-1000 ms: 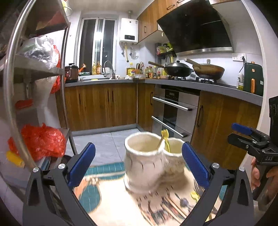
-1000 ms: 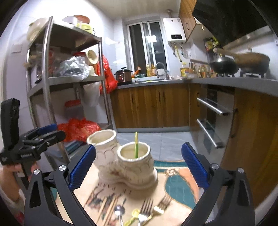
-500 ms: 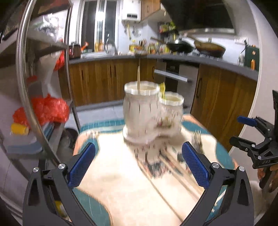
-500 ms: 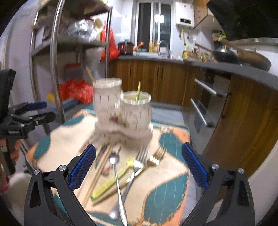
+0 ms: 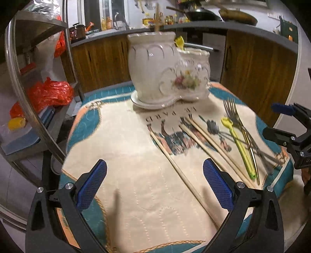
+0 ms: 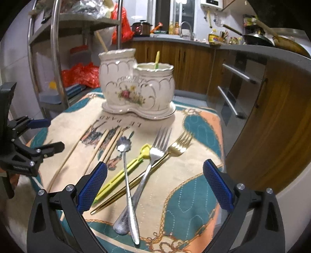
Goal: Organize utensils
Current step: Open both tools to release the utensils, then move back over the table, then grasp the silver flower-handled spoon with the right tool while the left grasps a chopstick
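Observation:
A white ceramic two-cup holder (image 6: 136, 85) (image 5: 167, 72) stands at the far end of a patterned mat; a yellow-green utensil (image 6: 156, 58) sticks out of its shorter cup and a wooden stick (image 5: 157, 17) out of the taller one. On the mat lie several wooden chopsticks (image 6: 101, 144) (image 5: 182, 171), a silver spoon (image 6: 124, 165), a yellow-green utensil (image 6: 126, 169) (image 5: 239, 144), a silver fork (image 6: 149, 165) and a gold fork (image 6: 175, 149). My right gripper (image 6: 154, 186) hangs open above the cutlery handles. My left gripper (image 5: 154, 184) is open over the mat, near one chopstick.
A metal shelf rack (image 6: 56, 48) (image 5: 25, 77) with red bags (image 5: 46, 93) stands left of the small table. Wooden kitchen cabinets (image 6: 272, 109) and an oven (image 6: 233, 87) lie behind and to the right. The mat (image 5: 126, 155) has bare fabric on its left side.
Both grippers have pulled back and tilted down: the holder moved from close in front to farther away, and the utensils lying on the mat have come into view. Both stay open.

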`<move>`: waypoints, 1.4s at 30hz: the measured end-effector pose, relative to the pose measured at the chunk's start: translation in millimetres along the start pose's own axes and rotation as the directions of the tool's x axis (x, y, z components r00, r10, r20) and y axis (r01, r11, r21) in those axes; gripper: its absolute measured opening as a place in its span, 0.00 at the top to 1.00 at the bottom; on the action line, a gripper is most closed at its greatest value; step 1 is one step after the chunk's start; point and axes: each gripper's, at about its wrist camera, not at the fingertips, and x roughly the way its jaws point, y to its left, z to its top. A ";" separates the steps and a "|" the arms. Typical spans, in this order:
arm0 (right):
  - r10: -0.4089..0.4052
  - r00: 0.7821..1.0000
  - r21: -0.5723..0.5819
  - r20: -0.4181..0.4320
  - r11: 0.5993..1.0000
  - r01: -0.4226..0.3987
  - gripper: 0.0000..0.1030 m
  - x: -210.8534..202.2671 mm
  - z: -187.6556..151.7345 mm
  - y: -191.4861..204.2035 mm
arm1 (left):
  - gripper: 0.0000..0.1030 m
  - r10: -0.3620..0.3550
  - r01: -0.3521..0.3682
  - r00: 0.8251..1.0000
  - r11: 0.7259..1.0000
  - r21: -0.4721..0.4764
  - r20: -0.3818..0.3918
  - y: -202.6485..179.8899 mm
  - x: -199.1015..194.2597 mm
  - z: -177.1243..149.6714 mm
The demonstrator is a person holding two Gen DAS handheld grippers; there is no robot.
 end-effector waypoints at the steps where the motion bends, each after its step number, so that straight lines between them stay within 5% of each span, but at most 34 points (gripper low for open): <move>1: 0.002 1.000 -0.015 -0.011 1.000 -0.002 0.05 3.1 -0.3 2.9 | 0.05 0.000 0.000 1.000 1.000 0.002 -0.008 -1.3 2.5 -1.3; 5: 0.027 0.999 -0.055 -0.034 0.998 -0.029 0.12 11.0 0.5 12.4 | 0.08 -0.027 0.027 0.999 1.000 0.003 -0.035 -4.4 8.7 -2.1; 7: 0.039 0.998 -0.089 -0.059 0.995 -0.044 0.24 17.7 3.9 20.3 | 0.24 -0.040 0.040 0.998 0.999 0.006 -0.056 -6.6 12.5 -1.6; 17: 0.092 0.977 -0.160 -0.192 0.979 -0.124 0.72 54.9 17.4 40.4 | 0.57 -0.114 0.120 0.986 0.992 0.039 -0.120 -19.8 17.8 -0.2; 24: 0.106 0.965 -0.181 -0.240 0.972 -0.152 0.77 68.7 23.1 44.6 | 0.74 -0.125 0.130 0.983 0.991 0.035 -0.136 -13.7 22.9 1.6; 30: 0.113 0.960 -0.186 -0.258 0.969 -0.164 0.96 69.2 23.3 45.3 | 0.94 -0.126 0.138 0.980 0.988 0.067 -0.154 -7.4 27.0 5.5; 42: 0.079 0.991 -0.021 -0.111 0.996 -0.082 0.96 14.7 16.6 -17.0 | 0.96 -0.109 0.126 0.982 0.986 0.106 -0.156 2.6 21.9 6.2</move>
